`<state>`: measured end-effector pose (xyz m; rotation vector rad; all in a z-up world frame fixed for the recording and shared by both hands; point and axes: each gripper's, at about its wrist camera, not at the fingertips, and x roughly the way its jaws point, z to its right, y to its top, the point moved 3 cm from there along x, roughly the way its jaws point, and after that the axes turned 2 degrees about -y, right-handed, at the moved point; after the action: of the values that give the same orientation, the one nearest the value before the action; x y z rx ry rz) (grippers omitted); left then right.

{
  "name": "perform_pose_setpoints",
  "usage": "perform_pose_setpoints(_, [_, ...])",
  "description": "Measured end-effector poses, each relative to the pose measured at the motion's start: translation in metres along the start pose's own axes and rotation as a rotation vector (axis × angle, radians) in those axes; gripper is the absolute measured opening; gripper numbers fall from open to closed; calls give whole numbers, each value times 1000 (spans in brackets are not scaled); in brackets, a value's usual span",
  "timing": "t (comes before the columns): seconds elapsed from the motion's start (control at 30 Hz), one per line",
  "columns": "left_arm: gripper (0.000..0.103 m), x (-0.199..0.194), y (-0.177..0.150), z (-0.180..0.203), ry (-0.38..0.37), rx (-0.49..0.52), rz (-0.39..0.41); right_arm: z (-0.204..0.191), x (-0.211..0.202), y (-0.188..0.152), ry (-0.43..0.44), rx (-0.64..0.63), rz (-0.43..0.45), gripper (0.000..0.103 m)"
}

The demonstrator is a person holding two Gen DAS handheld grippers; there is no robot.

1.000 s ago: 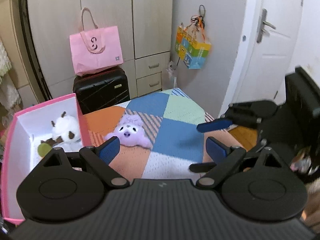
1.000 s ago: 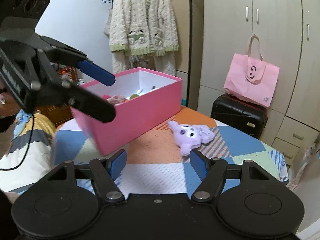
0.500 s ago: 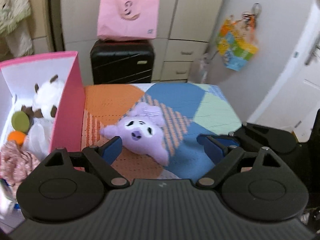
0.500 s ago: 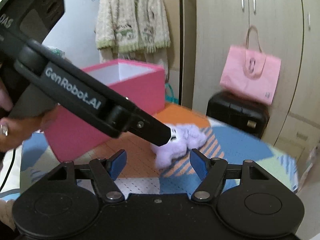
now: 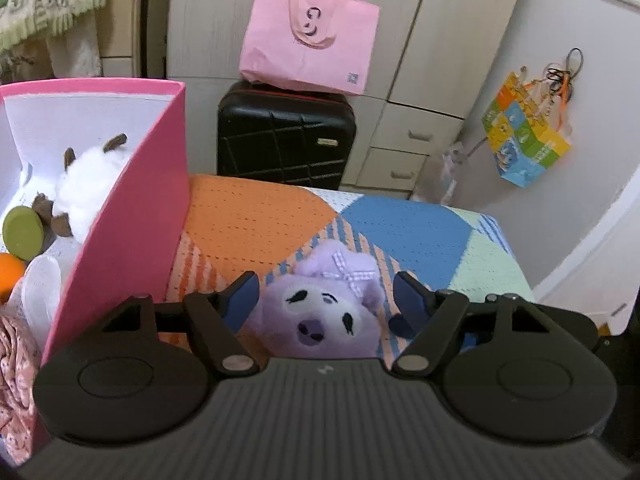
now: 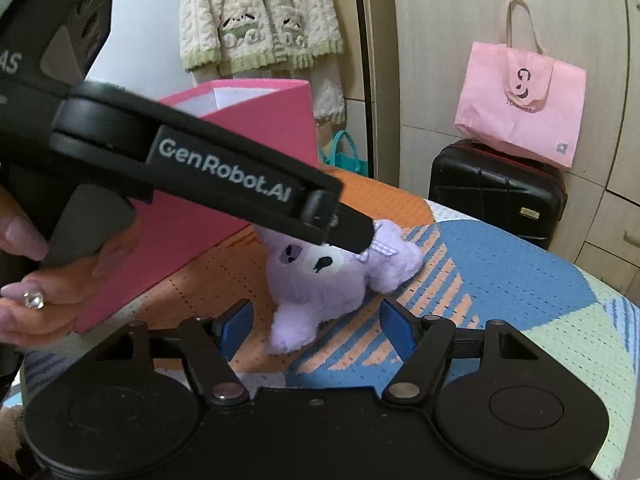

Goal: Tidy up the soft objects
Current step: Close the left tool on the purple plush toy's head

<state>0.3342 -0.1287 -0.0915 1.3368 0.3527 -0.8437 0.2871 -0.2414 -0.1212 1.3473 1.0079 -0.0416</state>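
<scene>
Soft indoor light, fisheye-warped edges

black left gripper (image 5: 326, 300) with blue pads, white "genrobot.ai" lettering; hand (image 6: 44, 280) wears a jewelled ring.

Left claw (image 5: 324, 300) closing (pads not pressing); right claw (image 6: 316, 320) open.

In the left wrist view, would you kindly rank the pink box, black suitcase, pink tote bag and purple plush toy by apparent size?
1. pink box, nearest the camera and cropped
2. black suitcase and pink tote bag, too alike to separate
3. purple plush toy, partly hidden
</scene>
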Motion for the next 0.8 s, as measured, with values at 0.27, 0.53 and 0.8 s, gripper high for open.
perform_pose_setpoints(0.27, [73, 13, 14, -8, 33, -65, 32, -8, 20, 2, -40, -95, 15, 74])
perform_pose_setpoints(0.53, [71, 25, -3, -12, -83, -119, -139, -8, 6, 4, -61, -124, 29, 63])
perform_pose_setpoints(0.8, [69, 23, -17, -6, -111, -86, -159, -1, 4, -5, -18, -73, 3, 60])
